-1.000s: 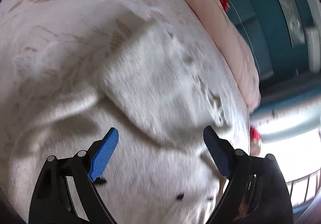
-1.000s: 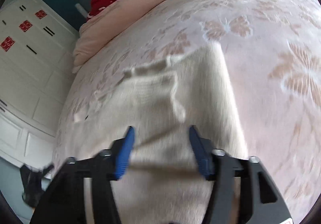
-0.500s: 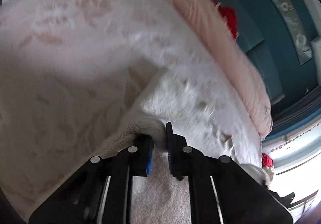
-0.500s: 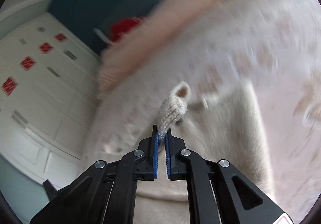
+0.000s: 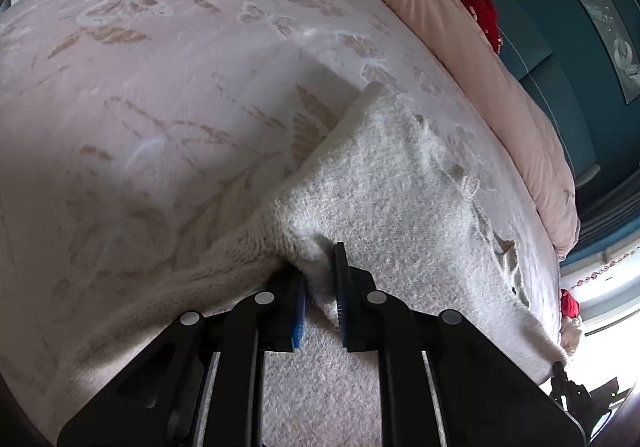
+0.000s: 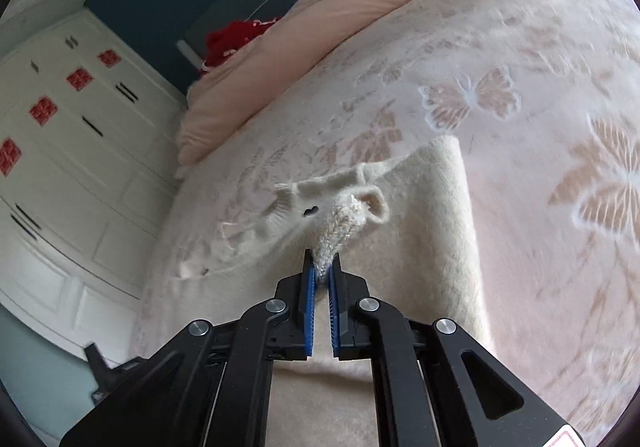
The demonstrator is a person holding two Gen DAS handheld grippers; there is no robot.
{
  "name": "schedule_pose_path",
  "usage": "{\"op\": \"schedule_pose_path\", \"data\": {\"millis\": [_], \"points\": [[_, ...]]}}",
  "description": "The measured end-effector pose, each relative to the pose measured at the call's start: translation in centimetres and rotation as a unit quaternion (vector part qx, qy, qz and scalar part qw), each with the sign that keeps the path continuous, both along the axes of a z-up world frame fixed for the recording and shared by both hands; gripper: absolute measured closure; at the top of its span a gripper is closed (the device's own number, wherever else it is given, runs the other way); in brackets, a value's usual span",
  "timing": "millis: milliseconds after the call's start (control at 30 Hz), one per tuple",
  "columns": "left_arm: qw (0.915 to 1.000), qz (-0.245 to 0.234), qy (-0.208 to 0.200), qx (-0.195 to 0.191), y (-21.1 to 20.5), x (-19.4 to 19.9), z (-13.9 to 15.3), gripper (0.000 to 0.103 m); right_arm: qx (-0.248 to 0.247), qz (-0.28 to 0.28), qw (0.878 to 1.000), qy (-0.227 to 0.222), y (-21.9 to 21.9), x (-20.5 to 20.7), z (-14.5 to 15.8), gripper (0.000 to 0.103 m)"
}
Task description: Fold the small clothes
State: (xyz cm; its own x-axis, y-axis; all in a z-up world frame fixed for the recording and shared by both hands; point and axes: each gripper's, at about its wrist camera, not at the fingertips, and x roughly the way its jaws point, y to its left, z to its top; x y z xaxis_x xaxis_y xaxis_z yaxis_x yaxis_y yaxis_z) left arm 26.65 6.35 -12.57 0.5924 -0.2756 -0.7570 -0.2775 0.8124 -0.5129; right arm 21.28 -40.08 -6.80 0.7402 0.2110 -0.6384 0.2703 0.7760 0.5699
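The cream knit sweater lay spread mid-frame on the floral bedspread. The left gripper pinched a bunched fold at its near edge; the right gripper clenched a thin sleeve tip. That small bite could slip, and uneven lifting might skew the fold.

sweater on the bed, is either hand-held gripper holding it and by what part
Both hold the cream knit sweater. The left hand-held gripper pinches a bunched fold at its edge; the right hand-held gripper pinches a raised knit end, probably a sleeve cuff.
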Motion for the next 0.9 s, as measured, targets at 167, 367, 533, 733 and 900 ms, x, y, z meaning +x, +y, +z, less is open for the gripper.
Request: {"op": "schedule_pose_path", "data": {"millis": [167,367,533,733,900], "points": [[0.9994,-0.033,-0.001,0.013,-0.3,-0.5,0.6,0.084,-0.031,0.009,0.996,0.080,-0.2,-1.6,-3.8,0.095],[0.9944,-0.093,-0.033,0.038,3.3,-6.4,4.2,0.044,-0.106,0.013,0.993,0.050,0.6,-11.7,1.8,0.058],[0.9901,-0.120,-0.005,0.073,7.2,-13.6,4.5,0.025,-0.088,0.025,0.991,0.098,1.5,-23.2,1.1,0.051],[0.9886,-0.137,0.043,0.047,8.3,-20.4,2.5,0.022,0.000,0.038,0.988,0.146,3.7,-29.7,-3.4,0.051],[0.9896,-0.132,0.047,0.031,7.1,-22.3,1.3,0.017,0.024,0.053,0.989,0.136,5.6,-29.4,-4.2,0.047]]}}
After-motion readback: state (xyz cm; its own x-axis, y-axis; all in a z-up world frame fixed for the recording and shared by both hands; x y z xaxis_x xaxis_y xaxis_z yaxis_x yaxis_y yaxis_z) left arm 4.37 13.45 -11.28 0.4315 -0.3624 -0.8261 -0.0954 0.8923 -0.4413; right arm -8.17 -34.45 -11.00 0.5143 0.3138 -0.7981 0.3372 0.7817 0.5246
